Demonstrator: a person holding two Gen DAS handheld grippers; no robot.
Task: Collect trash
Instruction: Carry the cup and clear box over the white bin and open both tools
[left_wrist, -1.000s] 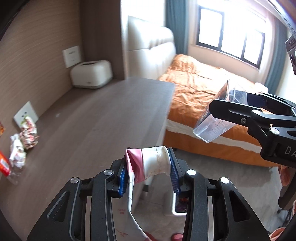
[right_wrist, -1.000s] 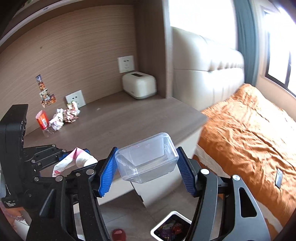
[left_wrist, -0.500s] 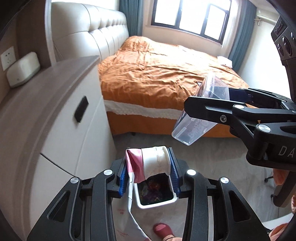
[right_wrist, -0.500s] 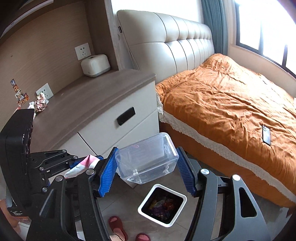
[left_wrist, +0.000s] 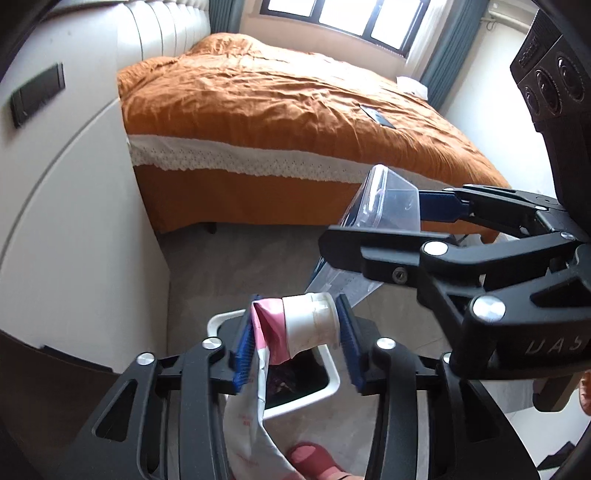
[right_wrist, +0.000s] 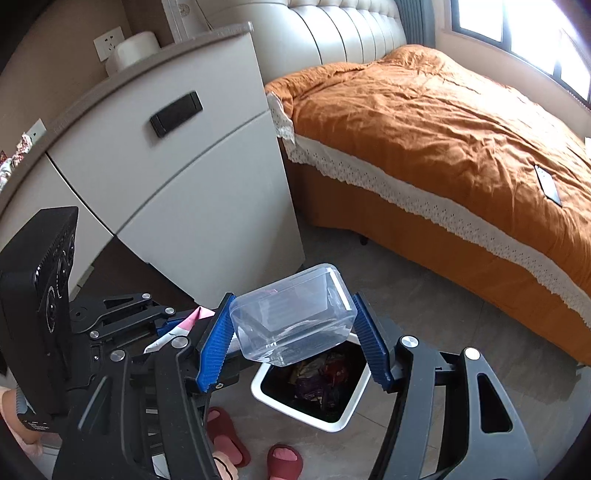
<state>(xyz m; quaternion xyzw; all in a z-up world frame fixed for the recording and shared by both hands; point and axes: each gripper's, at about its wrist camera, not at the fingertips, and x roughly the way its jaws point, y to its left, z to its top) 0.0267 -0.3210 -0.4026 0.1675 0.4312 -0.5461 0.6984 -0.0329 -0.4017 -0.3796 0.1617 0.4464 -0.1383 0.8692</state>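
Observation:
A crushed white and pink paper cup (left_wrist: 310, 321), with a limp white wrapper (left_wrist: 247, 424) hanging from it, sits between the blue pads of my left gripper (left_wrist: 295, 343). The jaws are opening, but the pads still touch the cup. My right gripper (right_wrist: 293, 336) has a clear plastic container (right_wrist: 291, 317) tilted between its pads, and its jaws are also opening. Both grippers hang just above a white square trash bin (right_wrist: 306, 421) on the floor, which holds several wrappers. In the left wrist view the container (left_wrist: 388, 206) and right gripper (left_wrist: 384, 229) are to the right.
A white drawer cabinet (right_wrist: 166, 166) stands close on the left. A bed with an orange cover (right_wrist: 443, 129) fills the right, a phone (right_wrist: 548, 183) lying on it. Pink slippers (right_wrist: 221, 432) rest on the grey floor beside the bin. More trash (right_wrist: 14, 158) lies on the cabinet top.
Both grippers have dropped from cabinet-top height to just over the bin and tipped downward. The cup and the container are still between their pads.

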